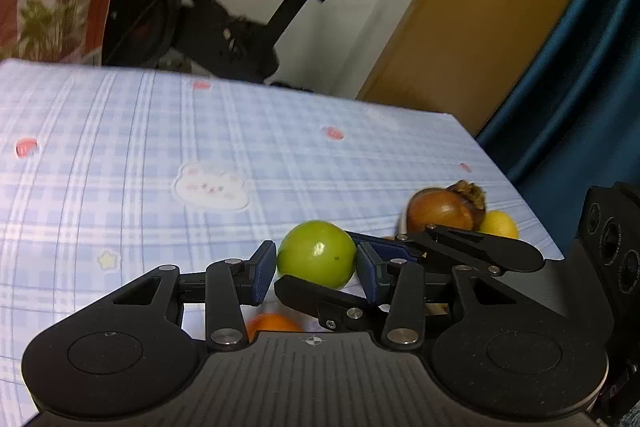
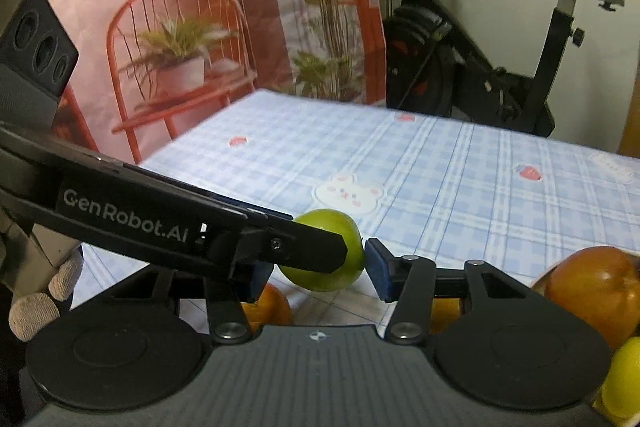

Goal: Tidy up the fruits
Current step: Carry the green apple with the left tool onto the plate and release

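Left wrist view: left gripper (image 1: 316, 269) is clamped on the green fruit (image 1: 316, 253), with a blue pad (image 1: 265, 273) against its left side and the other pad against its right side. The fruit sits low centre of the frame, over the blue checked tablecloth (image 1: 120, 147). I can't tell if it rests on the cloth or is lifted.

The right gripper (image 2: 318, 273) is on the same fruit. In the left wrist view its two black fingers cross in from the right, one low in front of the fruit and one behind it at the right.

Right wrist view: the fruit is again centre-low between the jaws. The right-hand pad (image 2: 376, 267) touches the fruit's right edge. The other pad is mostly hidden behind the left gripper's lettered finger (image 2: 280, 247), which cuts in from the left edge across the fruit. So I can't tell whether the right claw is really gripping or just closed in around it.

Other fruit:
- The brown fruit (image 1: 444, 213) with a dry cap is right of centre in the left view, near the table's right edge.
- The yellow fruit (image 1: 498, 223) is just behind it, touching or nearly.
- The orange fruit (image 1: 272, 323) is bottom centre, half hidden under the gripper body.

Gloved fingers (image 2: 34, 311) show at the lower left of the right view. The exercise bike (image 1: 240, 27) stands beyond the table's far edge, and the printed backdrop (image 2: 180, 27) fills the upper left of the right view.
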Demonstrator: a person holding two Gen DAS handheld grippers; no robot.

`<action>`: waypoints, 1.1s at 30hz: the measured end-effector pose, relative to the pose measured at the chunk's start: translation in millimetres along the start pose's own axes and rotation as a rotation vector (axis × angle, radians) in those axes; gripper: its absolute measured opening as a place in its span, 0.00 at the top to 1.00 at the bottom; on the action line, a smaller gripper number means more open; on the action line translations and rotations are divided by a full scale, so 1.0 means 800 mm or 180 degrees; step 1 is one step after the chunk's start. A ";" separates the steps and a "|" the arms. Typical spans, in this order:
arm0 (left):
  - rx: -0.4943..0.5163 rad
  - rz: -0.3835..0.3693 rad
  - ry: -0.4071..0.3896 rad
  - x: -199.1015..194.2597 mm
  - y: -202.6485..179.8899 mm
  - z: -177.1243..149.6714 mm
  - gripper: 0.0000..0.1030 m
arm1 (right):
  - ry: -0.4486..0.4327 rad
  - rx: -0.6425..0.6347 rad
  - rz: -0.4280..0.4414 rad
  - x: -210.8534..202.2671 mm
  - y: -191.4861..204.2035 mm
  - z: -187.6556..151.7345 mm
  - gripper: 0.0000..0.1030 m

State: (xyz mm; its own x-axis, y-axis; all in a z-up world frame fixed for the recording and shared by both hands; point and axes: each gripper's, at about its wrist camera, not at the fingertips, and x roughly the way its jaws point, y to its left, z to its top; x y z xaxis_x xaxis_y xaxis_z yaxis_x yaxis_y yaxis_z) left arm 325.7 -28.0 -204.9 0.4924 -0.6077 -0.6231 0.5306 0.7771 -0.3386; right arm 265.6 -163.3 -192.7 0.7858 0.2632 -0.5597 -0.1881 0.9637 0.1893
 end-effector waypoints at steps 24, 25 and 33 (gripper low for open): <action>0.1104 -0.0105 0.0157 0.035 -0.222 0.018 0.53 | -0.0703 0.0781 -0.0132 -0.163 -0.102 -0.054 0.49; 0.1114 -0.0141 0.0197 0.040 -0.227 0.018 0.54 | -0.0715 0.0795 -0.0126 -0.166 -0.105 -0.056 0.49; 0.1106 -0.0263 0.0376 0.069 -0.245 0.013 0.54 | -0.0862 0.0946 -0.0029 -0.180 -0.118 -0.068 0.50</action>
State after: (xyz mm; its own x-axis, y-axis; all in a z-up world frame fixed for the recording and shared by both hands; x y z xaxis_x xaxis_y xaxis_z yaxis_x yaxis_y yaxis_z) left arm 256.0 -215.2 -165.7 0.3659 -0.6271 -0.6877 0.7776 0.6120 -0.1443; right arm 138.0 -289.7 -173.5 0.9210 0.1956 -0.3370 -0.0330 0.9010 0.4326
